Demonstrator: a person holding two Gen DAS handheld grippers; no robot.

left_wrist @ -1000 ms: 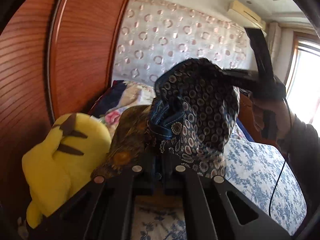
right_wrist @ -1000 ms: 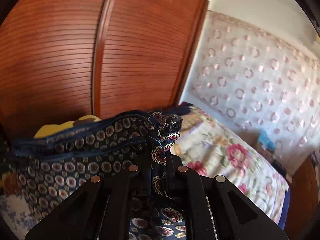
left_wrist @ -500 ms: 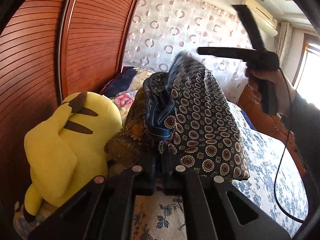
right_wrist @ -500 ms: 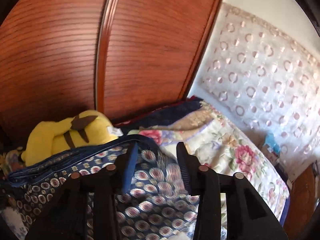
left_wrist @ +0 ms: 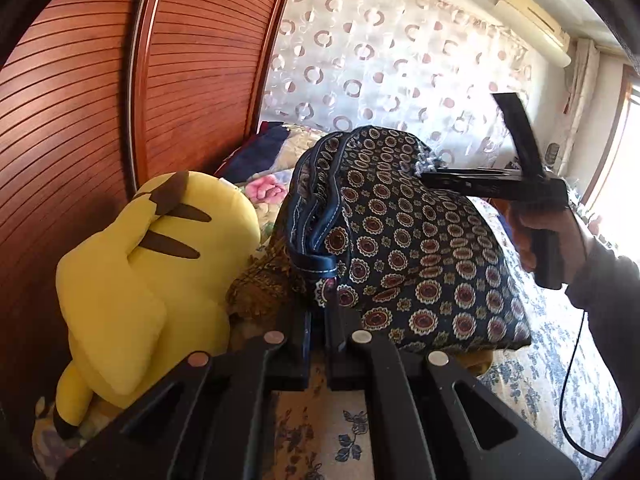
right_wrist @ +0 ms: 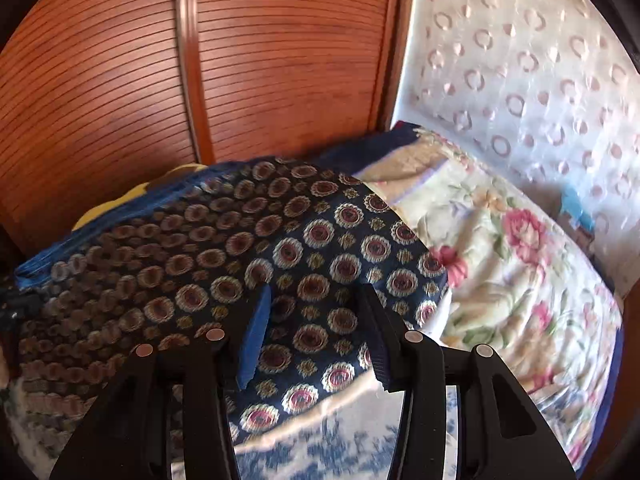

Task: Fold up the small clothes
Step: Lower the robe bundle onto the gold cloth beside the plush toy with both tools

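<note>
floral bedspread under patterned shorts, left claw clamped on them, right claw apart above.

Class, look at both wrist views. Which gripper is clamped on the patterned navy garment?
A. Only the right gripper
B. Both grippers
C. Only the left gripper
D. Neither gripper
C. The left gripper has its fingers closed on the garment's blue hem, while the right gripper has just been opening, its fingers spread above the cloth without pressing on it.

Black two-finger grippers with silver screws, blue jaw pads, black cable, dark sleeve
</note>
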